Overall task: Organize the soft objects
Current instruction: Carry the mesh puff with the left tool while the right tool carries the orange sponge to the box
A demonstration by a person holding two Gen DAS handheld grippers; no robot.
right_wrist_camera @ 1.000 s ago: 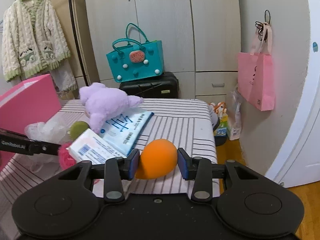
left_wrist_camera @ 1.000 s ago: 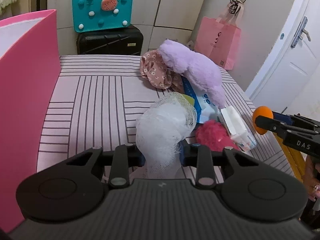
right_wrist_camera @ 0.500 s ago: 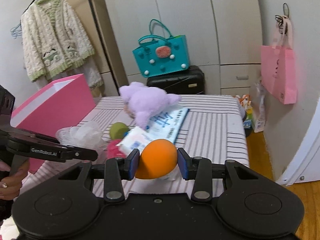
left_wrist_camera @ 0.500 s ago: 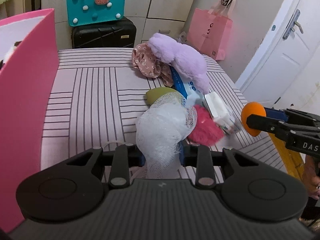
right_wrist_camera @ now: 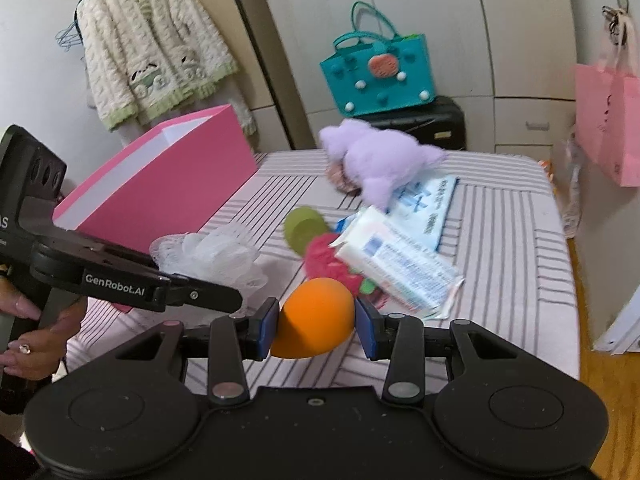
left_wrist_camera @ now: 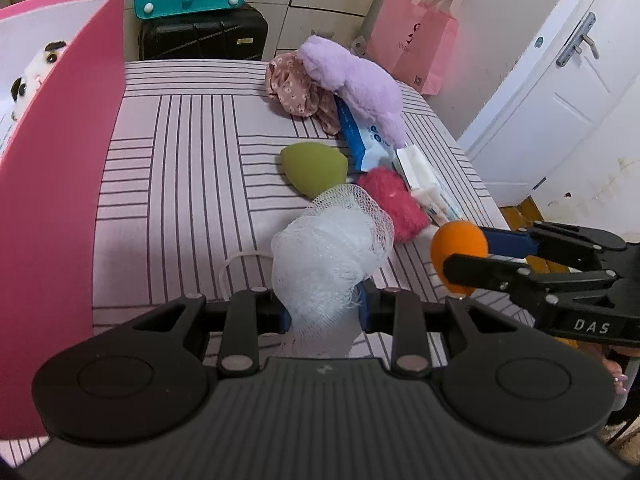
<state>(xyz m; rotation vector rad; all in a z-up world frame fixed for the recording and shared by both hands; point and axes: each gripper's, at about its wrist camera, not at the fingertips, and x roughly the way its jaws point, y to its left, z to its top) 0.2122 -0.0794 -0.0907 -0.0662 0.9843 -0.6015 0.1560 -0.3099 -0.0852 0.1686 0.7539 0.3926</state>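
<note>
The left tool (left_wrist_camera: 322,314) is clamped on a white mesh bath puff (left_wrist_camera: 332,256), which bulges up and forward from between its blue pads and is lifted off the striped table (left_wrist_camera: 180,184); a thin white cord loop from the puff trails just to its left. The right tool (right_wrist_camera: 316,326) is clamped on an orange egg-shaped sponge (right_wrist_camera: 314,318), the sponge squeezed between the two blue pads and held in the air above the table's near edge. In the left wrist view the right tool comes in from the right side, its sponge near the puff but not touching it. On the table, a green egg-shaped sponge (left_wrist_camera: 314,168) lies alone beside a fuzzy red-pink puff (left_wrist_camera: 394,206), which touches a white pack of tissues (right_wrist_camera: 400,264). Behind them a blue-and-white flat packet (right_wrist_camera: 424,204) lies partly under a lilac plush toy (left_wrist_camera: 356,84), and a floral fabric scrunchie (left_wrist_camera: 294,88) rests against the plush. An open pink box (left_wrist_camera: 64,184) stands along the table's left side, and a black-and-white plush toy (left_wrist_camera: 34,76) shows inside it. A hand (right_wrist_camera: 32,340) grips the handle of the left tool at the left edge of the right wrist view.
</note>
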